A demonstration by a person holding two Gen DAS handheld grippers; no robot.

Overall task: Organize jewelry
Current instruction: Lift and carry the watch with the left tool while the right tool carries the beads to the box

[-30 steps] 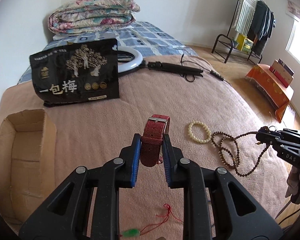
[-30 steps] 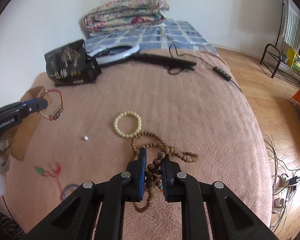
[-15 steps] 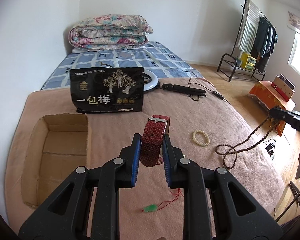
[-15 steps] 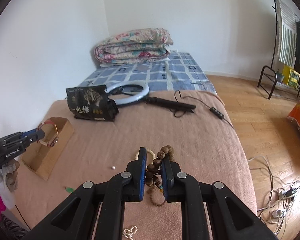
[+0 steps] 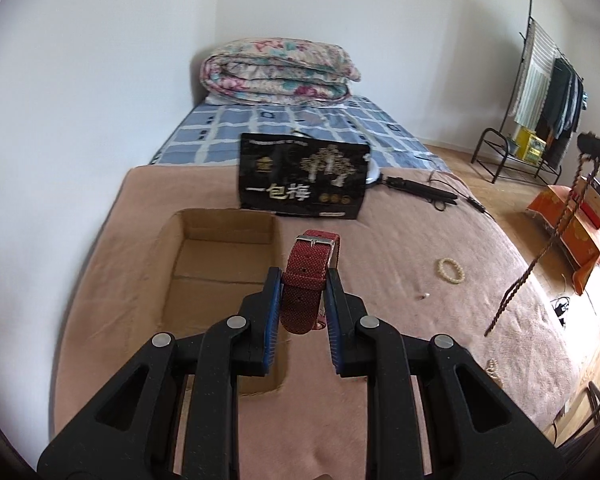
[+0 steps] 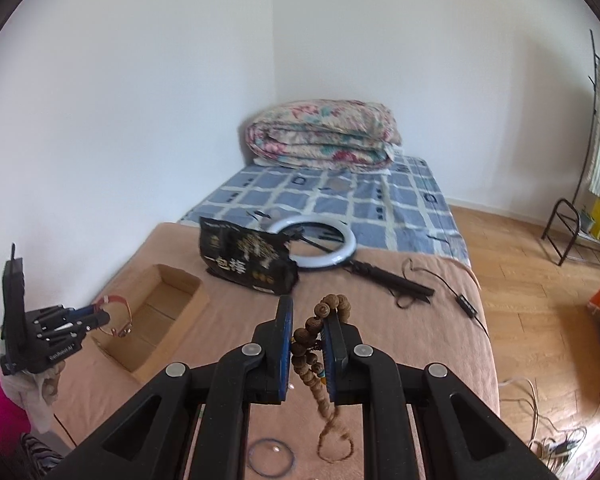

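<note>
I had the left gripper [image 5: 300, 292] pinched on the red woven watch strap with a silver buckle [image 5: 309, 276], low in the centre of the left wrist view, just right of the open brown cardboard box [image 5: 220, 272] that sat on the pink-brown blanket [image 5: 400, 248]. The strap stood up between the blue pads, its buckle end curling over towards the black snack bag with gold lettering [image 5: 302, 176] above it. I judged the strap light, pliant and grippy; the woven band was the place to clamp, not the hard, smooth buckle, which could slide out.

My right gripper [image 6: 306, 344] was closed on the long string of brown wooden prayer beads [image 6: 314, 352], in the lower middle of the right wrist view. A few beads bunched above the jaws while the rest hung below in a thin loop near the bottom edge. From the left camera the string dangled at the right edge of the frame. I reckoned it limp and prone to swing, with round beads that might roll between the pads, so a pinch across several beads was safer, and the tail could snag on the box rim.

A cream bead bracelet [image 5: 451, 271] lay on the blanket, at right of centre in the left view.
</note>
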